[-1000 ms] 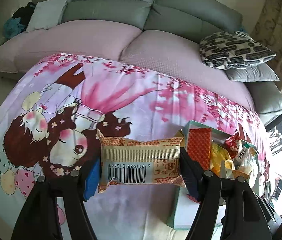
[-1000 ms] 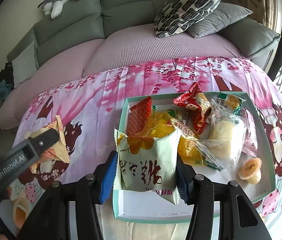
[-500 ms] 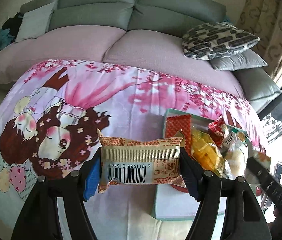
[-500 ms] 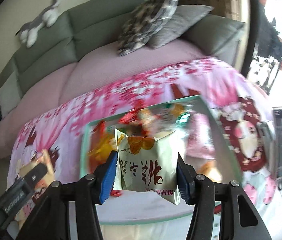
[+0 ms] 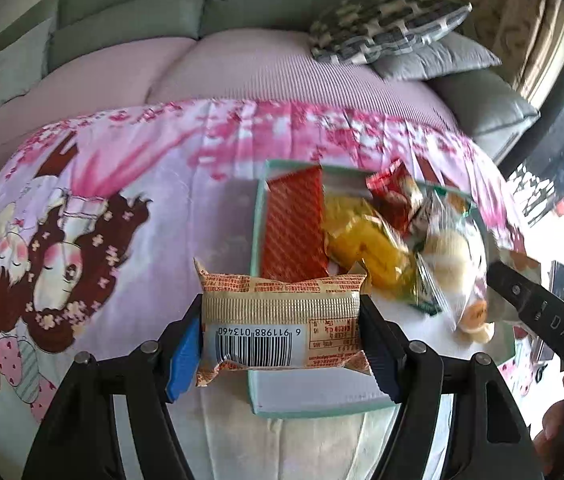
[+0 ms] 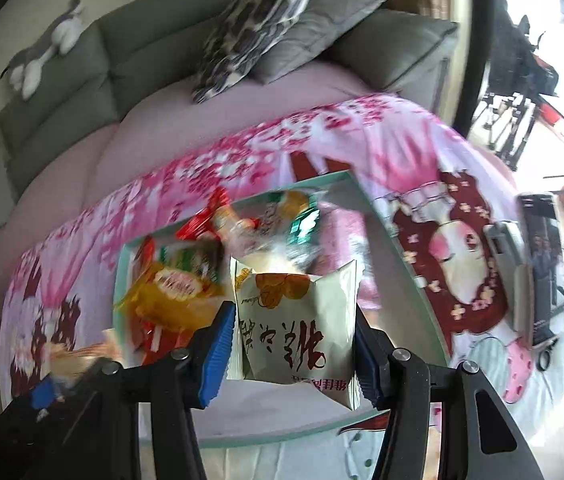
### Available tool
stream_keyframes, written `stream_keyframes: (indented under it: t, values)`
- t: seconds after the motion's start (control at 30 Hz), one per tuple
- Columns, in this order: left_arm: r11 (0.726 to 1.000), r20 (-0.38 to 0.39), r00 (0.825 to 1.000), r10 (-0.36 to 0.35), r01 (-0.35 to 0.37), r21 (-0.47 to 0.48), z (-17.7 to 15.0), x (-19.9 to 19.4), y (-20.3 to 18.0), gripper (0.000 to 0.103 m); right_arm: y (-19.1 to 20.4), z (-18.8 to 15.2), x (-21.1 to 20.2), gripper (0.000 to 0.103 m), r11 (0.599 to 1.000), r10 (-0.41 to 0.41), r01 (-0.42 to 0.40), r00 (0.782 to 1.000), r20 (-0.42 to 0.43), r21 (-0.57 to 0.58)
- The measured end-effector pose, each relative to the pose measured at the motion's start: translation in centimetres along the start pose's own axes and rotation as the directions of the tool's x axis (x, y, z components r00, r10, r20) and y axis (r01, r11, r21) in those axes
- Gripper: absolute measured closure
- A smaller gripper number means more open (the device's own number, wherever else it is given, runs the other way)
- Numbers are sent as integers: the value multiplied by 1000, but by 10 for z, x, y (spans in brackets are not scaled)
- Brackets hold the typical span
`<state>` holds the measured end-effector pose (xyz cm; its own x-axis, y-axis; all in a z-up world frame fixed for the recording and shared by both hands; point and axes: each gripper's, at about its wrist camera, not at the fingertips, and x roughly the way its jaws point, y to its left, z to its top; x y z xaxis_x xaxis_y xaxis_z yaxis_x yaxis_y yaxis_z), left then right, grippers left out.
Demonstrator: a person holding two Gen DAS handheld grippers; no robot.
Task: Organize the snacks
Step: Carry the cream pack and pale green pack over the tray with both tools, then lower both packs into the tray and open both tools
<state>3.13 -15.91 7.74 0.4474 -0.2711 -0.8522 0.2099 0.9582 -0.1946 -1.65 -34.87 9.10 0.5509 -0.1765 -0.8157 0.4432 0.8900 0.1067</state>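
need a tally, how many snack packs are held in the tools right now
2: a tan barcode pack clamped in the left tool, a pale green pack in the right tool. Others lie in the tray.

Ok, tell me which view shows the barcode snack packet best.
The left wrist view: the barcode snack packet fills the middle, clamped in the left gripper, barcode readable. In the right wrist view only a blurred scrap of it shows at lower left.

Glossy plastic snack wrappers (image 5: 280,322), printed cloth sheet (image 5: 130,208), ribbed sofa cover (image 5: 266,76)
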Motion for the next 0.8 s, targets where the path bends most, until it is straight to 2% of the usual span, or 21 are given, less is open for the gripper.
stream_keyframes:
  t: [0.23, 0.63, 0.8]
  values:
    - [1000, -41, 999, 0, 1, 23, -4, 12, -7, 30, 17, -10, 10, 45, 998, 28, -31, 998, -47, -61]
    - [997, -85, 996, -7, 14, 76, -9, 19, -16, 30, 16, -18, 24, 45, 996, -32, 22, 994, -108, -91]
    - [997, -98, 995, 0, 8, 83, -10, 23, -17, 30, 21, -19, 26, 45, 993, -32, 19, 993, -116, -113]
